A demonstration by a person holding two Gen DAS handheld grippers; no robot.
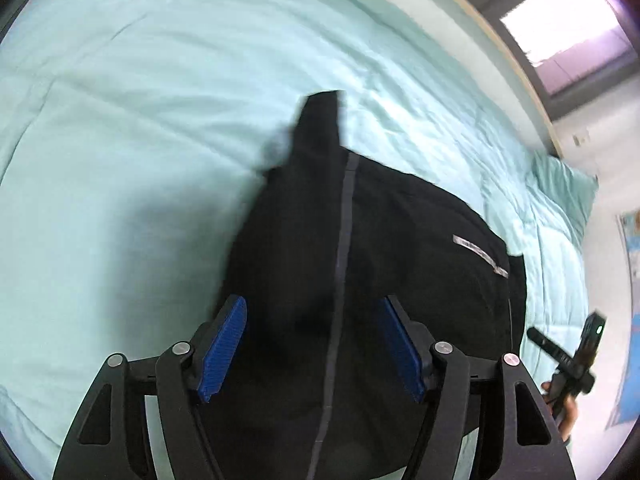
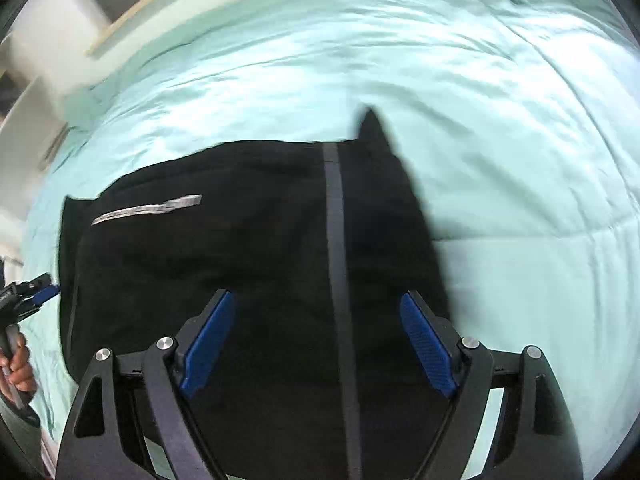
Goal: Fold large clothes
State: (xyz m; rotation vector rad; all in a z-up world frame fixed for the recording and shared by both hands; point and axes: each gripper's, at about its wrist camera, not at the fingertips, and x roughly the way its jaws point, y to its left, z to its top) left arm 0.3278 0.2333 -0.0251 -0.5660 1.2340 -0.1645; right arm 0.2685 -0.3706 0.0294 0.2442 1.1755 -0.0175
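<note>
**On the bed: both grippers wide, black garment lying loose below them**

Across the whole bed I see a mint-green quilt (image 1: 140, 128), wrinkled, filling most of both wrist views. Wooden bed edge (image 1: 516, 60) runs along the far side, window (image 1: 568, 28) beyond it.

Black garment (image 1: 392, 240) lies on the quilt, roughly centred in both views. It looks folded into a broad dark slab. A narrow piece sticks out at its far end (image 1: 320, 120), blurred, so I can't say which part it is. One grey stripe (image 1: 344, 240) runs lengthwise down the garment, between the jaws in both views. A silver strip (image 1: 480, 256), maybe a zip or reflective trim, sits diagonal near one side of the fabric.

Left gripper (image 1: 312, 346): jaws spread wide, blue pads (image 1: 224, 344) well apart, nothing pinched; fabric only shows underneath. Contact with the cloth I can't tell.

Right gripper (image 2: 320, 340): same, jaws wide, blue pads (image 2: 428, 344) clear of each other, nothing clamped, garment below.

Each gripper shows small at the edge of the other's view, beside the garment, with a hand (image 2: 20, 364) on the handle.
</note>
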